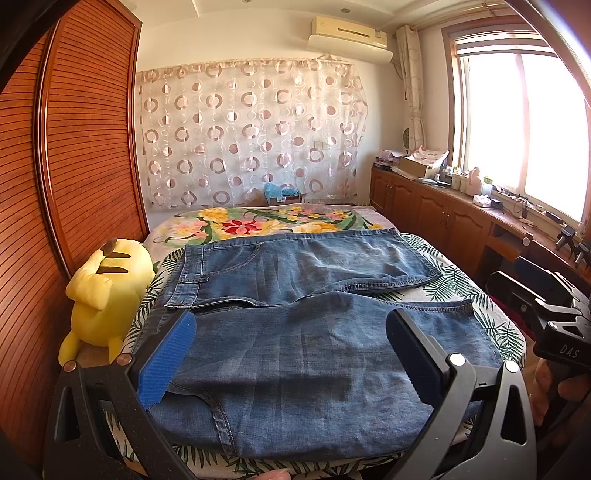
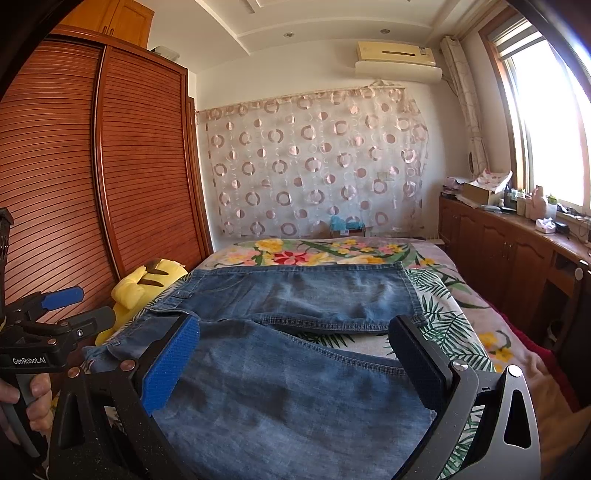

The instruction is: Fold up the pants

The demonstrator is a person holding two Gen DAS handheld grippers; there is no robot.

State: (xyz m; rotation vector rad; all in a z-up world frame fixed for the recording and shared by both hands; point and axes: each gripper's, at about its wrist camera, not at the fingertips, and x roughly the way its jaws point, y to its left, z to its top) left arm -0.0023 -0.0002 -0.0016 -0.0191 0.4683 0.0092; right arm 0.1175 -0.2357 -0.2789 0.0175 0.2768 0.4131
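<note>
While both hand-held grippers gape, jeans (image 1: 295,325) spread, seemingly flat

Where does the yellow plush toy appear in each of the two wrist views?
Left wrist view: the yellow plush toy sits at the left, beside the jeans, against the wardrobe.
Right wrist view: the toy lies left of centre, partly behind the other gripper.
Shared landmark: the air conditioner.

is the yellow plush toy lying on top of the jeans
No, the yellow plush toy sits beside the jeans, at the bed's edge by the wardrobe.
</note>
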